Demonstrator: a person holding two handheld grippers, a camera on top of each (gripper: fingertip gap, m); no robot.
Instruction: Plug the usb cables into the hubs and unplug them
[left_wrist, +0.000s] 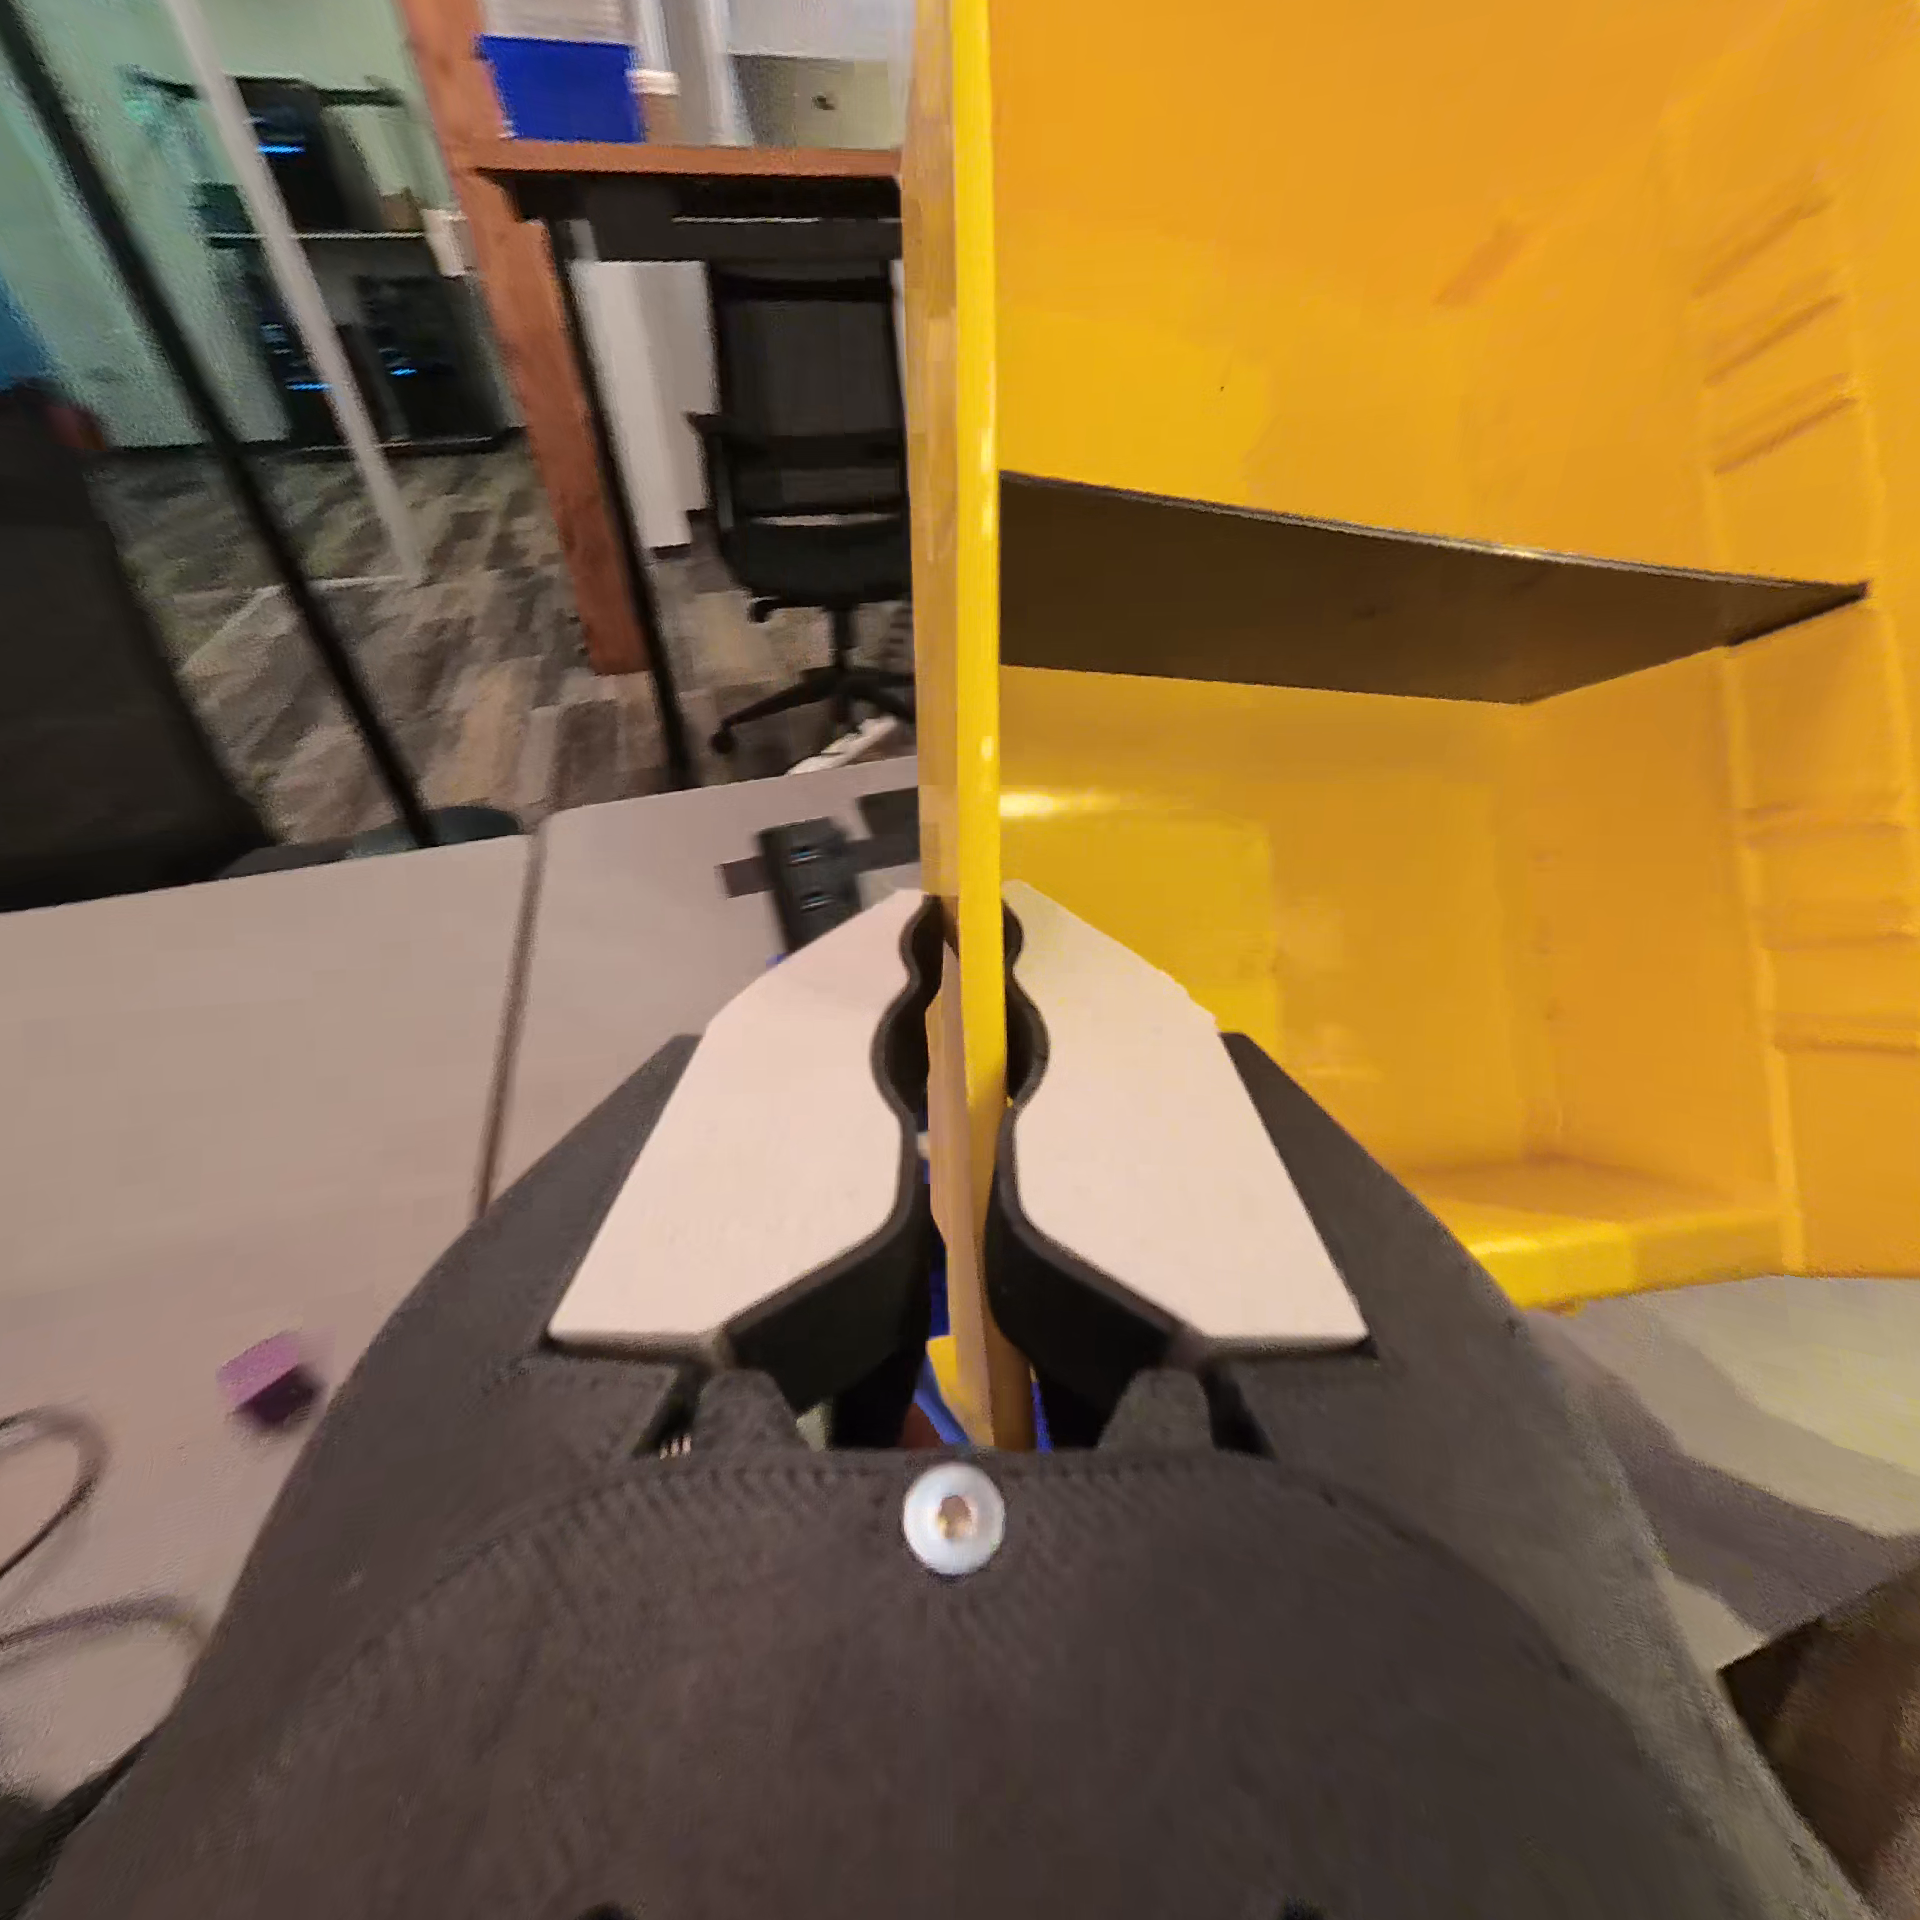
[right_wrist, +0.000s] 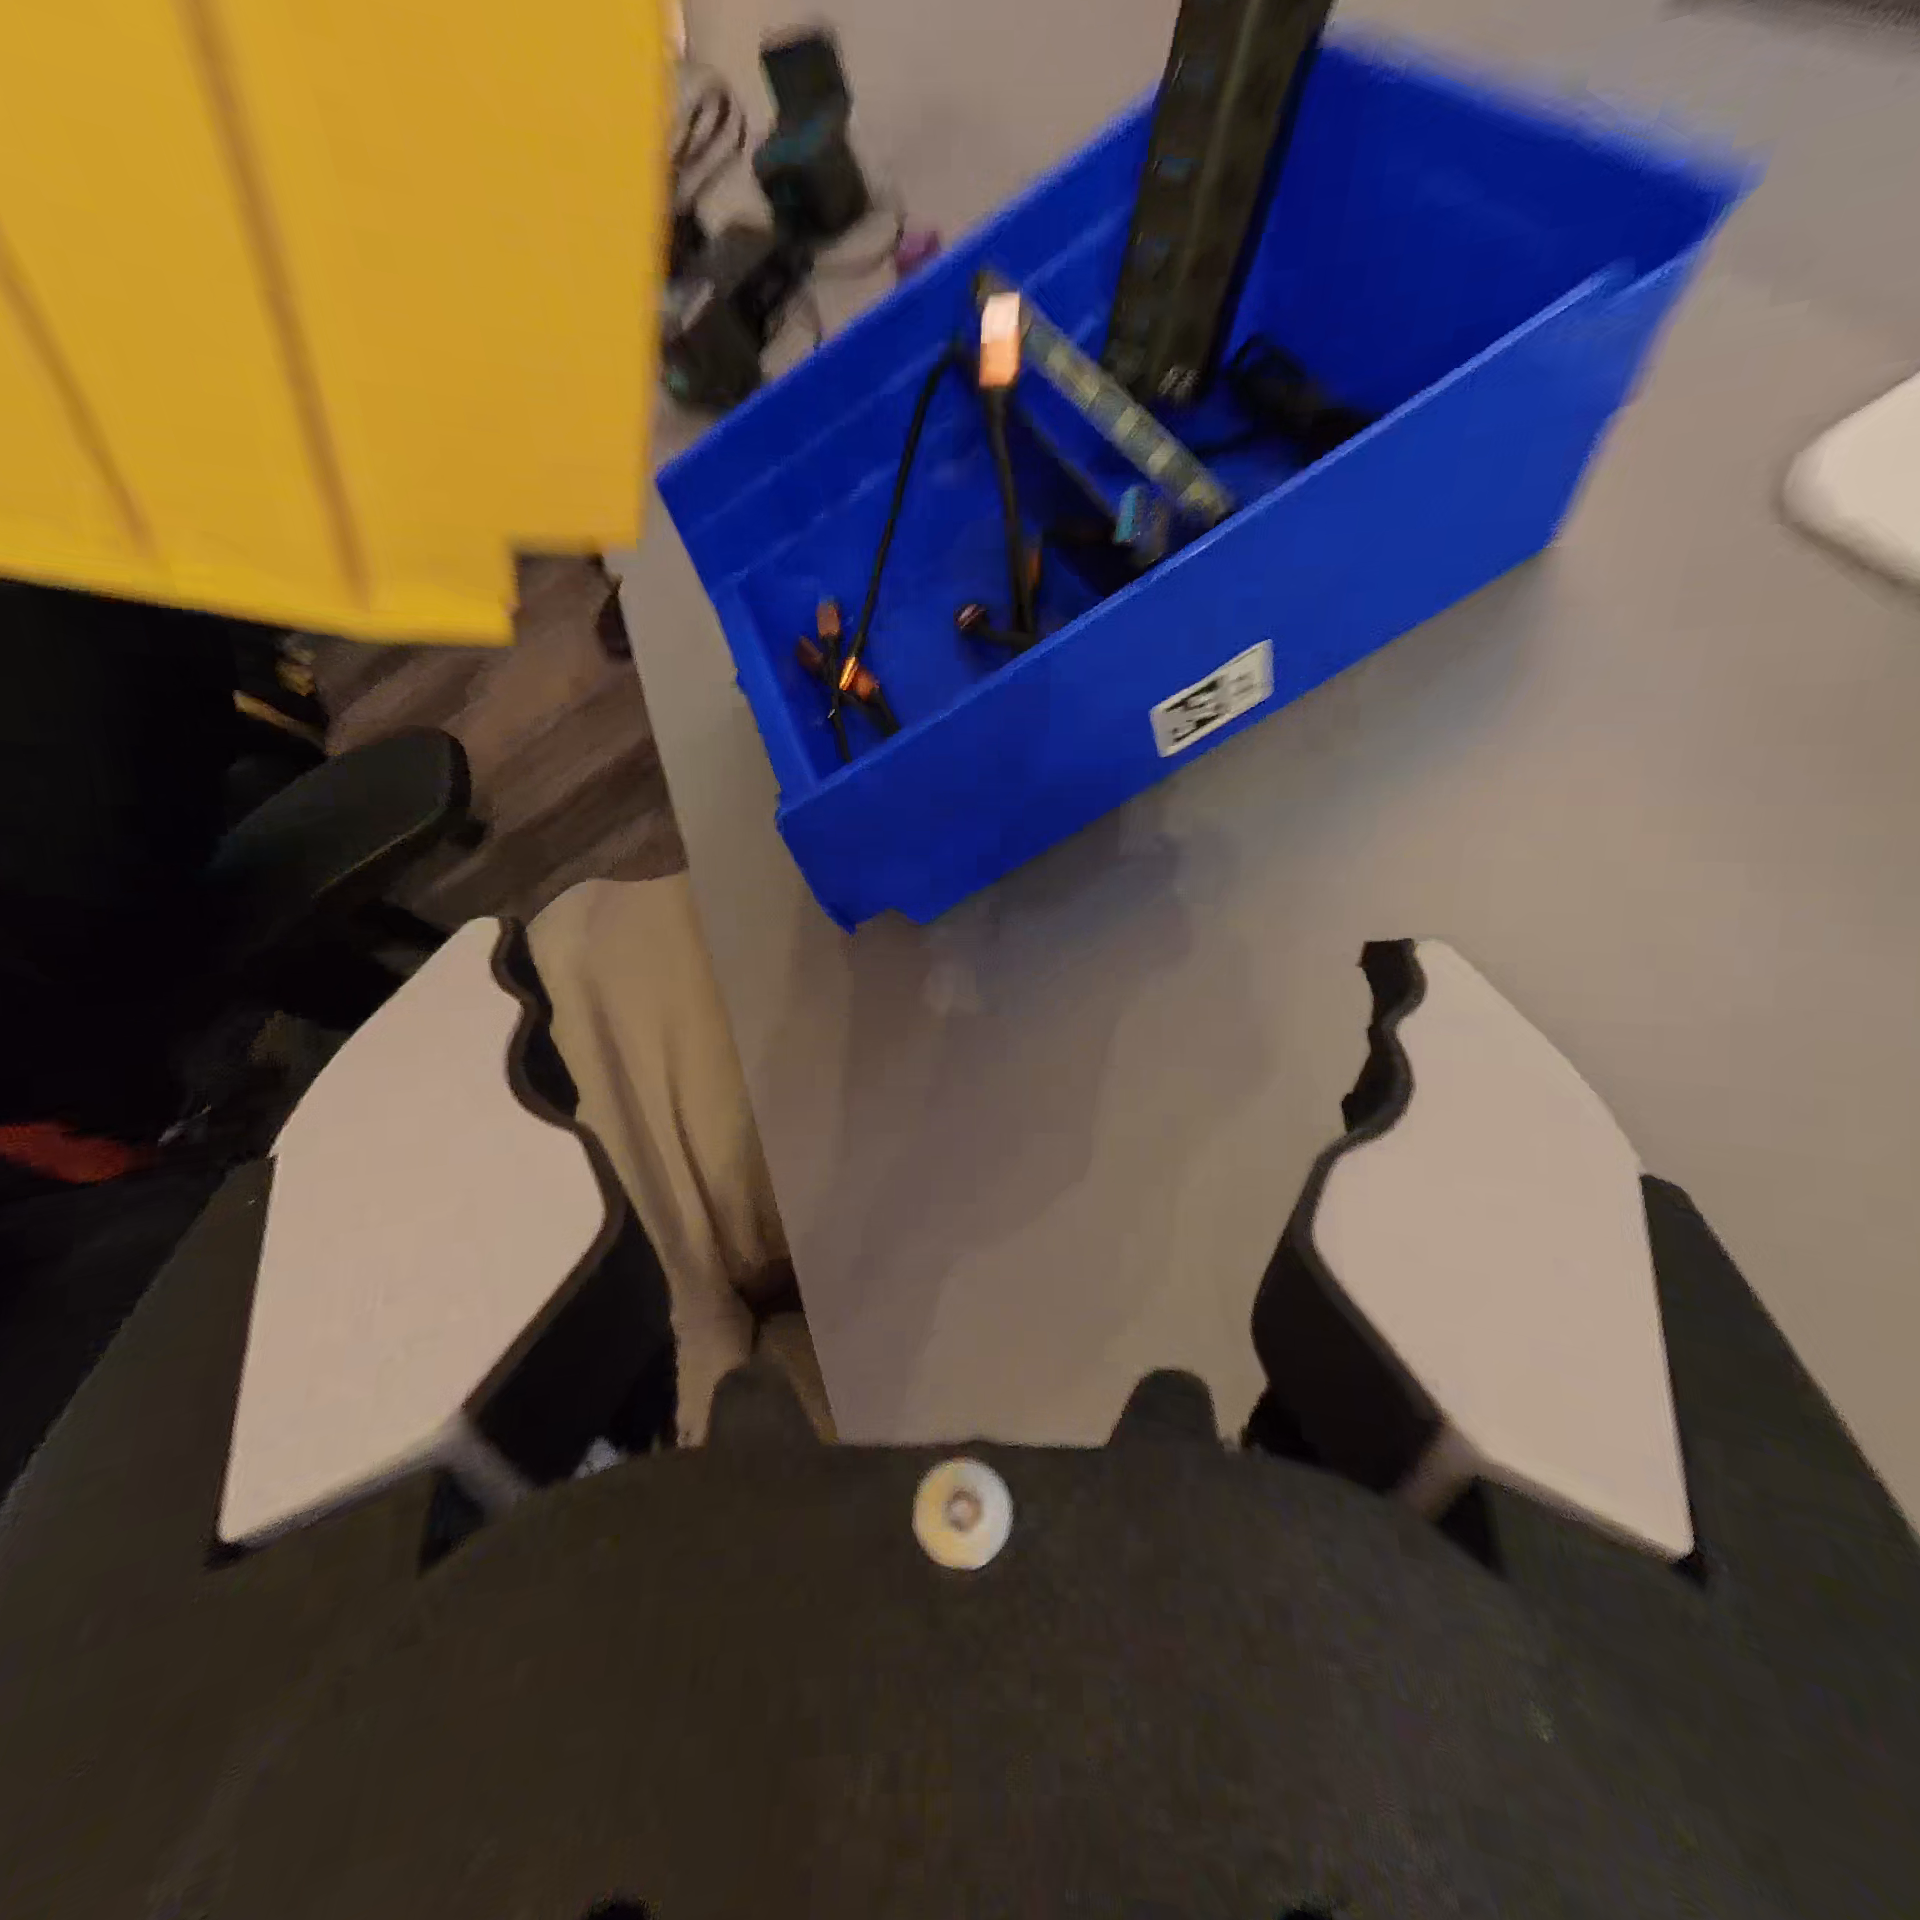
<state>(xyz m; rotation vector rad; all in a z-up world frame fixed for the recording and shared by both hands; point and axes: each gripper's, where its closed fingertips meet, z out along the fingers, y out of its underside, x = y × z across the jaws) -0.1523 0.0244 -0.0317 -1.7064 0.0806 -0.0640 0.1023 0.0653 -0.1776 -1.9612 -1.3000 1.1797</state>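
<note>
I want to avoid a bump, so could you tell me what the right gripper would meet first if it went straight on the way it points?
Probably the near wall of the blue bin: the open right gripper points over bare grey table toward it. Depth is unclear.

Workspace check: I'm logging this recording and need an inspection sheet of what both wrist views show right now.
Surface: grey tabletop, seam visible in the left wrist view.
Job's things: black multi-port USB hub strip standing upright in the blue plastic bin; another black hub lies on the table.
Clutter: yellow plastic bin lifted on its side; small purple block.
Grippers: left gripper clamped on the yellow bin's wall; right gripper open, empty.
Cables: black cables with orange-tipped plugs in the blue bin.
Surroundings: black office chair, wooden desk.
</note>
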